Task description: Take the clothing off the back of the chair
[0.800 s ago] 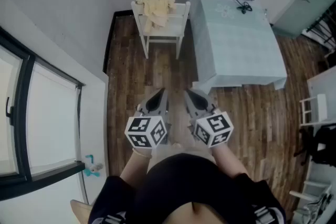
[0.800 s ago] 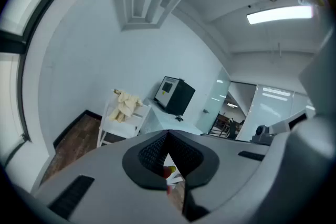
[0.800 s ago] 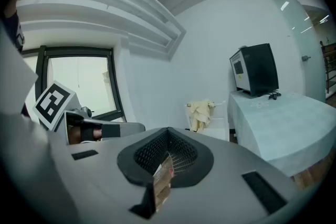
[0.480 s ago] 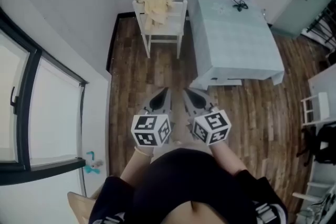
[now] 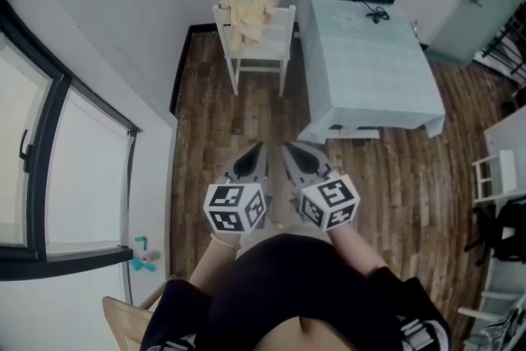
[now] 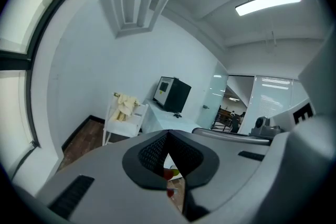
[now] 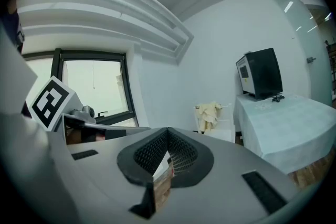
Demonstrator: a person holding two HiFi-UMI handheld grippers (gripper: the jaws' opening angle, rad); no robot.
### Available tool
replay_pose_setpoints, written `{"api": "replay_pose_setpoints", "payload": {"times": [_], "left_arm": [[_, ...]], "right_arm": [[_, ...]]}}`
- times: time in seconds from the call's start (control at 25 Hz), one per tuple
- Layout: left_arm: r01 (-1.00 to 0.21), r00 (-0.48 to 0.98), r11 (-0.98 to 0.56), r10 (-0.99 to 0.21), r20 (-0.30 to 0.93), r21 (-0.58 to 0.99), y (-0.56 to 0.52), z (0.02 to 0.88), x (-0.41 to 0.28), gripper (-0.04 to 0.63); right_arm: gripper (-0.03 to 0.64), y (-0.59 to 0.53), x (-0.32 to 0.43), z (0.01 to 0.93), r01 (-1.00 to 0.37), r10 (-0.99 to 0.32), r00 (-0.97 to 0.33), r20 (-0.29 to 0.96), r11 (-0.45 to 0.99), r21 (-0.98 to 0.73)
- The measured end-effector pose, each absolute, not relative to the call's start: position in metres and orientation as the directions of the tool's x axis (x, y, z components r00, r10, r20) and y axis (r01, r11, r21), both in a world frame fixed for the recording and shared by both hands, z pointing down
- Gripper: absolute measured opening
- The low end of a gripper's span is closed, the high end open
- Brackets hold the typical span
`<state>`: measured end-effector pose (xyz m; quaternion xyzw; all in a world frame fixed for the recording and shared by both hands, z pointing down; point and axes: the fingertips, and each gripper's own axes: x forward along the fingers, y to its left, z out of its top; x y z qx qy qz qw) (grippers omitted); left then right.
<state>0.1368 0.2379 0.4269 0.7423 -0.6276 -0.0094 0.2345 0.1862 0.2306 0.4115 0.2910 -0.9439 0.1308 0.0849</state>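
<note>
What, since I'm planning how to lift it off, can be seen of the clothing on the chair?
The clothing is pale yellow, soft, crumpled fabric; what kind of garment it is cannot be told. It lies bunched over the back rail of the white chair, toward that rail's left end in the head view, with a fold hanging down in front of the backrest. Only the chair touches it.

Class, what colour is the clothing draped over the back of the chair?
The clothing is pale yellow, clearest in the head view.
</note>
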Motion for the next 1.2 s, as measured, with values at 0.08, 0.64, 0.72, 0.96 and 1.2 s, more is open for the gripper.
{"api": "replay_pose_setpoints", "payload": {"times": [0.08, 0.64, 0.72, 0.96, 1.2], "left_arm": [[-0.926, 0.217, -0.107, -0.936, 0.277, 0.363, 0.236, 0.426, 0.137, -0.002], [-0.918, 0.22, -0.1, -0.933, 0.285, 0.384, 0.214, 0.43, 0.119, -0.002], [-0.916, 0.223, -0.1, -0.933, 0.284, 0.39, 0.208, 0.431, 0.113, -0.002], [-0.913, 0.224, -0.097, -0.931, 0.289, 0.397, 0.186, 0.432, 0.094, -0.002], [-0.909, 0.23, -0.097, -0.928, 0.293, 0.405, 0.162, 0.436, 0.072, -0.002]], "right_arm": [[0.011, 0.231, 0.185, 0.411, -0.565, -0.52, -0.822, 0.232, 0.798, -0.211], [0.012, 0.209, 0.168, 0.414, -0.563, -0.517, -0.824, 0.23, 0.789, -0.245], [0.012, 0.203, 0.162, 0.414, -0.562, -0.516, -0.825, 0.229, 0.79, -0.247], [0.012, 0.18, 0.146, 0.413, -0.571, -0.525, -0.82, 0.229, 0.779, -0.258], [0.012, 0.158, 0.124, 0.418, -0.572, -0.522, -0.819, 0.238, 0.779, -0.258]]}}
